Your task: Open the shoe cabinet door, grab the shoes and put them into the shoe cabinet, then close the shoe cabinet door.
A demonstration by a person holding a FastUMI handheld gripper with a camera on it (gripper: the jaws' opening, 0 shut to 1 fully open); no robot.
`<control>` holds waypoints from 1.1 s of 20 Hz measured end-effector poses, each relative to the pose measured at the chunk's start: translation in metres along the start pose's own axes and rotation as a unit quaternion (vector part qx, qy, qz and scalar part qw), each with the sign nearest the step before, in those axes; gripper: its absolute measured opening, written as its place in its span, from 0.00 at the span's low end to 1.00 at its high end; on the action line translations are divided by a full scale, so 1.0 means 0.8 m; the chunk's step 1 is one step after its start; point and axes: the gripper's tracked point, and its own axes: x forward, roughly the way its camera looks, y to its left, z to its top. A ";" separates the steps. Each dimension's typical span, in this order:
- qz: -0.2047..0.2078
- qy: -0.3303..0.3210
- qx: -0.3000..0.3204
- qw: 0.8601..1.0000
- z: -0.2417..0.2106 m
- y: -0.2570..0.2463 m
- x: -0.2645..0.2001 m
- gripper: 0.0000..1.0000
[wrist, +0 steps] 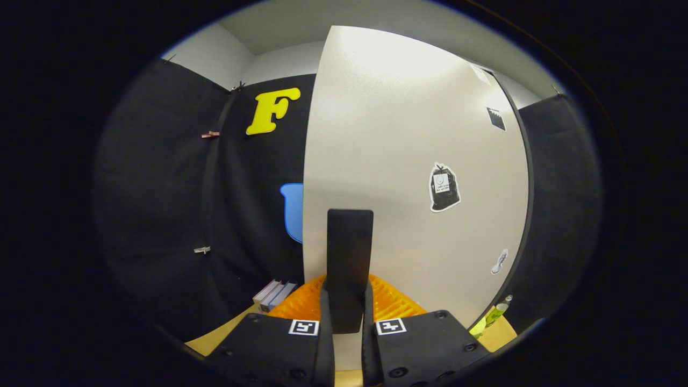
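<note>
Seemingly mid-swing, the scene runs from the black booth cloth point(161, 204) with its clips on the left, past a small stack of books point(275, 294) low against it, to the shoe cabinet door point(408, 177), a pale panel seen from close by, its free vertical edge toward the left and stickers toward its right side. The gripper point(348, 322) is clamped on the dark door handle point(349, 258), both fingers pressing its lower end; the handle's long axis stands upright, rising from between the fingers against the panel. An orange ribbed object point(392, 301) lies just beyond the fingers, a green bottle point(497, 312) at far right. Whether the door is being opened or closed cannot be told; no shoes or cabinet interior can be judged, so progress stays uncertain.
</note>
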 end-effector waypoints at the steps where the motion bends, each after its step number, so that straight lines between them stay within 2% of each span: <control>1: 0.005 -0.002 -0.003 1.000 0.001 -0.002 -0.012 0.24; 5: 0.024 0.004 -0.010 1.000 0.002 -0.013 -0.042 0.24; 9: 0.024 0.001 -0.010 1.000 0.000 -0.028 -0.072 0.23; 22: -0.012 0.005 0.000 1.000 -0.005 -0.137 -0.185 0.23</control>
